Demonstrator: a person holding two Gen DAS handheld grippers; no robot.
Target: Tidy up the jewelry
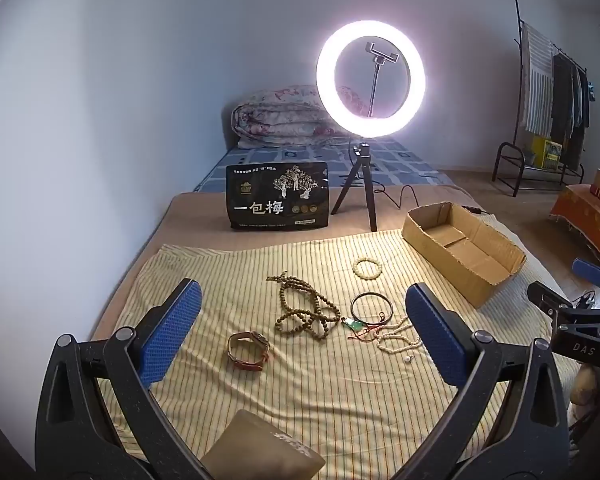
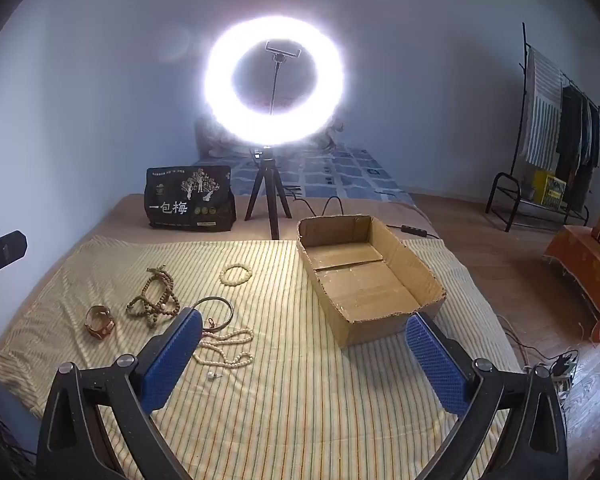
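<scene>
A gripper finger [image 1: 440,332] covers part of the pearl necklace [image 1: 396,338]; ring-light [image 2: 275,80] glare washes out the bedding [image 2: 212,136] behind; a tan object [image 1: 260,452] is cut off at the frame's bottom.

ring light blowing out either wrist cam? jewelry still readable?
Left wrist view: ring light is bright but its ring and phone clamp stay defined; brown bead necklace, watch and cardboard box are sharp. Right wrist view: the light blooms heavily, washing out the quilt behind it; pearl necklace is still legible. Both views: strong fisheye curvature and dark corner vignetting.
</scene>
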